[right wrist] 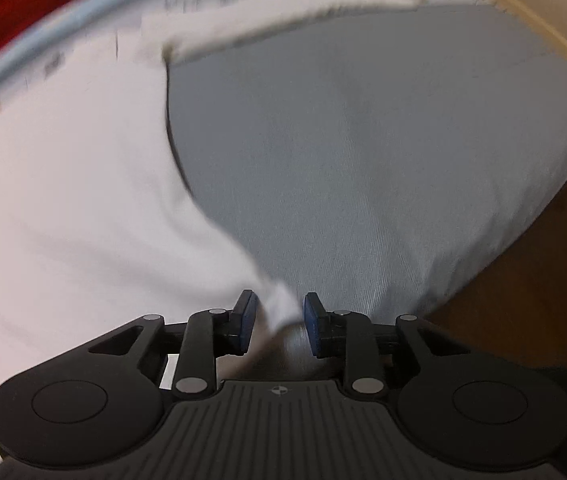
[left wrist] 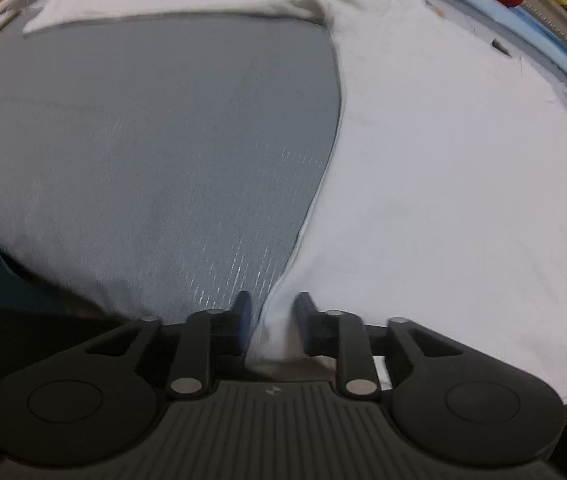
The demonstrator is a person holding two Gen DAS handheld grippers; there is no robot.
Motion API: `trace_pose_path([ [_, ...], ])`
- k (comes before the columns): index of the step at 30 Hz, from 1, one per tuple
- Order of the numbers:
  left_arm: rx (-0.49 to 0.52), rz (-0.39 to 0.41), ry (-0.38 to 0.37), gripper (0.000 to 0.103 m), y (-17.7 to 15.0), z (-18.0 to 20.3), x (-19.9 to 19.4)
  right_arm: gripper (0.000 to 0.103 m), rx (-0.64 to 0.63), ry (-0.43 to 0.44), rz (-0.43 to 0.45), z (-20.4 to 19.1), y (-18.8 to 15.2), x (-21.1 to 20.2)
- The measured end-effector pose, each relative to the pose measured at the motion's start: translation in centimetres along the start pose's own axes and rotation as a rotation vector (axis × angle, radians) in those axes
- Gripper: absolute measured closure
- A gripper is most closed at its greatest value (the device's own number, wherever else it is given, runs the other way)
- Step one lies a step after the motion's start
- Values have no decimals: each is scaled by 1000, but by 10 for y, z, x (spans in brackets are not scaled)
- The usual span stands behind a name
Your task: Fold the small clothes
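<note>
My left claw (left wrist: 271, 322) pinches the white garment's (left wrist: 443, 168) hem at lower centre. My right claw (right wrist: 279, 320) grips its edge likewise. Bare grey cushion (left wrist: 143, 152) spreads left.

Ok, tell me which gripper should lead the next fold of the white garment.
Either, probably: both hold a bunch of the white garment between their fingers. The left gripper has the garment's body to its right, the right gripper to its left, so carrying both forward together seems best.

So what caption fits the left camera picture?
Left gripper pinching a white garment's hem over a grey cloth.
</note>
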State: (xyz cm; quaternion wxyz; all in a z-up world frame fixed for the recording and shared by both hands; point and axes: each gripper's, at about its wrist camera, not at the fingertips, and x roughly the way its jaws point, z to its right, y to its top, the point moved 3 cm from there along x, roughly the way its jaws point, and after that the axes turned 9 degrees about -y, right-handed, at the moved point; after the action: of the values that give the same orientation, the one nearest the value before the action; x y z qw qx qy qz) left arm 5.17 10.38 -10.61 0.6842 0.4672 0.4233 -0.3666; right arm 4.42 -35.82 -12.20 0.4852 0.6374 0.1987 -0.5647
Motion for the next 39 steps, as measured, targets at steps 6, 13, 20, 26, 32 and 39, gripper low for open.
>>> trace_pose_path([
  [6,80,141,-17,87,9,14,-32,88,34,-37,101,5,5,-23],
  [13,86,124,-81,86,7,25,-29,72,-11,54,200,-12,5,-31],
  [20,125,34,-134,73,4,34,-3,67,-109,7,44,-26,-10,-5],
  [26,161,56,-140,69,-1,43,-7,65,-54,60,117,-21,-3,-20],
  [32,210,183,-164,56,0,55,-25,64,-78,82,202,-22,-11,-38],
  [39,236,386,-183,45,19,68,-62,63,-59,194,326,-25,-4,-69],
])
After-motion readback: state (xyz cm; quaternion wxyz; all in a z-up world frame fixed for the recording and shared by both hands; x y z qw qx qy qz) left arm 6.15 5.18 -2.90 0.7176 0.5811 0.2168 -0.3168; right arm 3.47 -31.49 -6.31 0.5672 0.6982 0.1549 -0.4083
